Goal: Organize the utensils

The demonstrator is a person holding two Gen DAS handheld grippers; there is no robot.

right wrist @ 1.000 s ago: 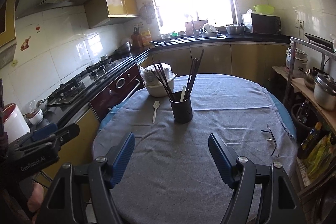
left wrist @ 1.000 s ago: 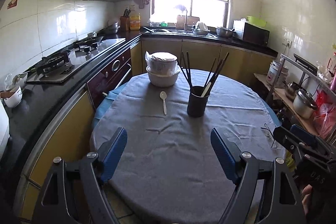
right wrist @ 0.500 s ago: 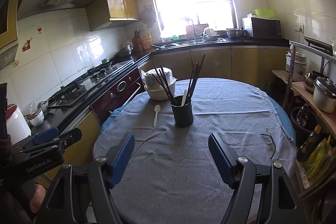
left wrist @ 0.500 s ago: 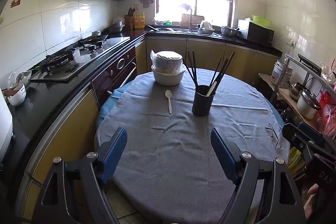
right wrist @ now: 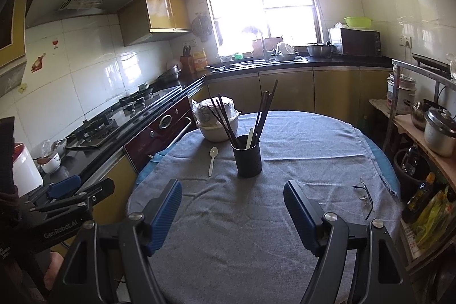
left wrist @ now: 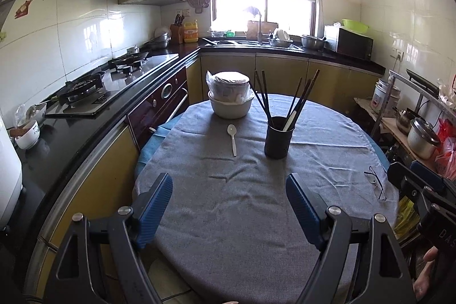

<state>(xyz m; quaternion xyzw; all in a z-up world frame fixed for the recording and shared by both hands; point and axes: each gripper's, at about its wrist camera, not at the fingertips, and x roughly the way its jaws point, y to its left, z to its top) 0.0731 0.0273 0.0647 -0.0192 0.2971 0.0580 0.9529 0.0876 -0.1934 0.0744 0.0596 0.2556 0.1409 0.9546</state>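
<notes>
A black utensil holder (left wrist: 278, 138) (right wrist: 246, 159) stands mid-table with several dark chopsticks (left wrist: 263, 98) (right wrist: 221, 117) and a white utensil in it. A white spoon (left wrist: 232, 136) (right wrist: 212, 158) lies flat on the grey cloth, left of the holder. My left gripper (left wrist: 229, 207) is open and empty above the table's near edge. My right gripper (right wrist: 232, 210) is open and empty too, short of the holder. Each gripper shows at the edge of the other's view.
A round table with a grey cloth (left wrist: 250, 207) (right wrist: 256, 218). Stacked white bowls in plastic (left wrist: 230, 97) (right wrist: 215, 118) at the far left. Eyeglasses (left wrist: 375, 184) (right wrist: 364, 194) near the right edge. Counter and stove on the left, a shelf with pots on the right.
Both grippers have pulled back and risen a little, so the table looks farther and the view points more upward. The spoon and holder have not moved.
</notes>
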